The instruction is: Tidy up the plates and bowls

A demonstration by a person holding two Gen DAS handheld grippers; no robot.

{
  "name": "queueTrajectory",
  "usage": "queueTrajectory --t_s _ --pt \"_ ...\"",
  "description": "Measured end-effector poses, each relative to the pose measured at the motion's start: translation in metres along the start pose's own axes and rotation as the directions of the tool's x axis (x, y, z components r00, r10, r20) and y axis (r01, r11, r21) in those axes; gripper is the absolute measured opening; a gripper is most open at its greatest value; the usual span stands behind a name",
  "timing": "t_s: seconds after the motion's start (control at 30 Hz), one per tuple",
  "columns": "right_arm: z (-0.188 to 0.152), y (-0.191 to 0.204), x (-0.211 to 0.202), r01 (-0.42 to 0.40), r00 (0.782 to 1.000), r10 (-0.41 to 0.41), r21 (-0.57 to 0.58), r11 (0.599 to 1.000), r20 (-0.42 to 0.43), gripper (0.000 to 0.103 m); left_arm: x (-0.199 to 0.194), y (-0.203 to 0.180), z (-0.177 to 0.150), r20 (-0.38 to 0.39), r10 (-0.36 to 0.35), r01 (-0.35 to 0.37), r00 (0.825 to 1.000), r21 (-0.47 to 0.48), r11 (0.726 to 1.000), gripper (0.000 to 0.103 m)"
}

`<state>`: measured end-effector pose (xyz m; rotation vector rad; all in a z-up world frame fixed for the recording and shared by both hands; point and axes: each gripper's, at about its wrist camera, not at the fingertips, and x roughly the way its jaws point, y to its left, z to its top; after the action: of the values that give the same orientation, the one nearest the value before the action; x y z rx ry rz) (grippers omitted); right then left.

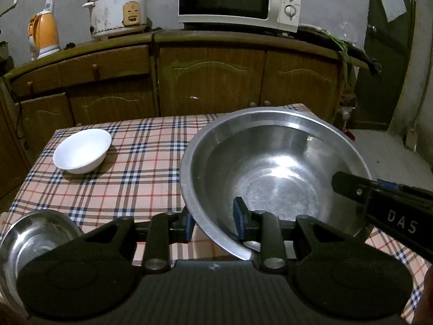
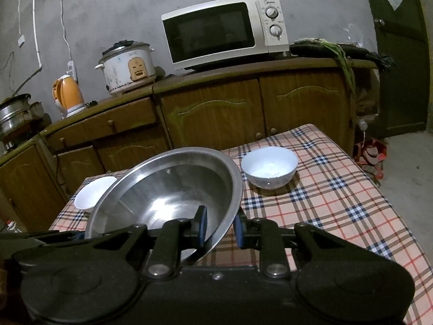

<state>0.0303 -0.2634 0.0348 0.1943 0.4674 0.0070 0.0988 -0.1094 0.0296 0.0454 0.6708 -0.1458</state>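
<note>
We grip the large steel basin [image 1: 273, 168] by opposite rim edges: left gripper [image 1: 216, 224] and right gripper [image 2: 220, 227] each clamp its thin wall. Stiff, light, slippery, shiny metal; it hangs tilted just ahead of both grippers, over the checked table [image 2: 338, 203].

Ahead of the tongs, a rough grey wall [image 2: 113, 8] backs a brown wooden cabinet run [image 2: 216, 111]. On its counter stand a white microwave [image 2: 224, 29], a rice cooker [image 2: 127, 65] and an orange kettle [image 2: 69, 94]. A dark door [image 2: 400, 62] stands at right. Lighting is dim.
</note>
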Motion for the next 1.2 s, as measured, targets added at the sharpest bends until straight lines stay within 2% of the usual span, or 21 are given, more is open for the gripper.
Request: queueTrajectory --t_s 1.2 --pt "-0.034 -0.018 0.013 0.044 0.994 -0.043 0.011 0.999 -0.096 0.028 0.018 -0.011 -0.03 -0.078 -0.021 0.023 0.997 0.016 1.0 0.033"
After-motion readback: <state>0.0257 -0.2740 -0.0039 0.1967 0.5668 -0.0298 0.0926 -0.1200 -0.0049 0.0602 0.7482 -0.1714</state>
